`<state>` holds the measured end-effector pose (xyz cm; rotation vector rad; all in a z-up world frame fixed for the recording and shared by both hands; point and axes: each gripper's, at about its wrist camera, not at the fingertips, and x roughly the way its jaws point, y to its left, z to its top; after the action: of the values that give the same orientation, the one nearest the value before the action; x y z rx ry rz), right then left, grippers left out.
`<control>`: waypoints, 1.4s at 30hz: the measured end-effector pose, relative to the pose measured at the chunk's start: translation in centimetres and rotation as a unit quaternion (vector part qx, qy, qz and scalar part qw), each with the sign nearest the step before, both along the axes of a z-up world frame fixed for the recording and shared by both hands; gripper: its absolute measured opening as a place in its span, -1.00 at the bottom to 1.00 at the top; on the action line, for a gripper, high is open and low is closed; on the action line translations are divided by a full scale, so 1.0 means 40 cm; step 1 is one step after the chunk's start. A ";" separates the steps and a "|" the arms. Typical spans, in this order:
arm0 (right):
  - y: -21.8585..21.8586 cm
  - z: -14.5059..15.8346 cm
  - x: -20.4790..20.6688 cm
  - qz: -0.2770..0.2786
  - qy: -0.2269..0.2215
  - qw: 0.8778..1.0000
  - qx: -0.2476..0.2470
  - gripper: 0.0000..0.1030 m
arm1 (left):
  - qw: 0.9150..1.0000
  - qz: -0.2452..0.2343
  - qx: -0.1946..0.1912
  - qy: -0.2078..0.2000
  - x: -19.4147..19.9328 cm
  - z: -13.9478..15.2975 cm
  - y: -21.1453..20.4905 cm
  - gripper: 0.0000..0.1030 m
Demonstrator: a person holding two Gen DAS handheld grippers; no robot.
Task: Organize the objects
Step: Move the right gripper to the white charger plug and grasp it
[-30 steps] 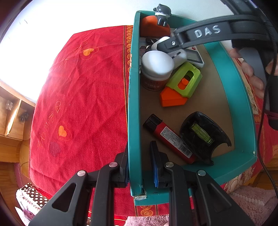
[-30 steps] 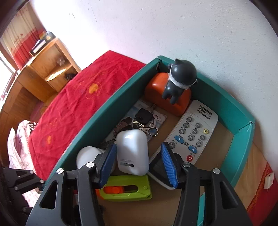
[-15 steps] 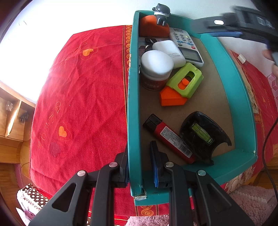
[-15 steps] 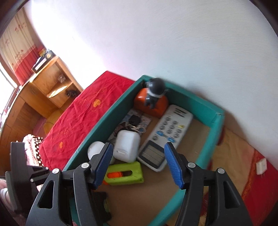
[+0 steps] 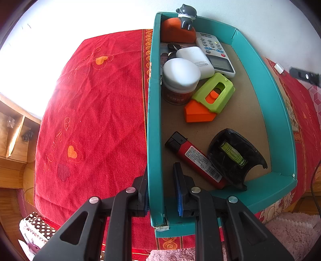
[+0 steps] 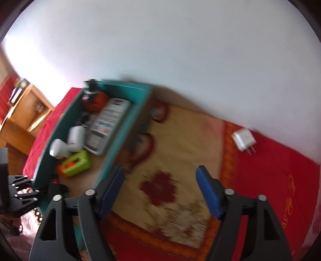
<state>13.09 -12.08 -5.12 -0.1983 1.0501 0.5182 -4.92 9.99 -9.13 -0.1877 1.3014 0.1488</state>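
Red bedspread [image 5: 94, 112] covered the bed, with a beige floral patch [image 6: 180, 160] on it beside the teal box [image 5: 153, 120]. Teal box sat on the bedspread against the white wall [image 6: 180, 50]. Left gripper [image 5: 160, 188] was clamped shut on the box's near left wall, one finger outside, one inside. Right gripper [image 6: 160, 188] was over the floral patch, outside the box, jaws opening wide, nothing between them; that view was blurred. Inside the box, far end to near: orange base with grey figurine [image 5: 185, 14] on top, white remote [image 5: 215, 54], white case [image 5: 195, 61] touching the remote, white-lidded jar [image 5: 180, 80] against the left wall, green-and-orange cutter [image 5: 210, 99] just beside the jar, black level tool with green vial [image 5: 235, 154], red lighter [image 5: 195, 158] touching the level tool. White plug adapter [image 6: 243, 139] lay on the bedspread near the wall, well apart from the box.
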 end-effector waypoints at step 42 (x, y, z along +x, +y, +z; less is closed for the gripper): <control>-0.241 -0.116 0.221 -0.045 -0.015 0.999 -0.021 -0.20 | 1.000 0.018 0.006 -0.005 -0.015 0.003 -0.008 -0.65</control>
<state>21.94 -21.72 -9.75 -0.1952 1.0364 0.4109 -5.52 9.67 -9.02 -0.2015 1.2882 0.1853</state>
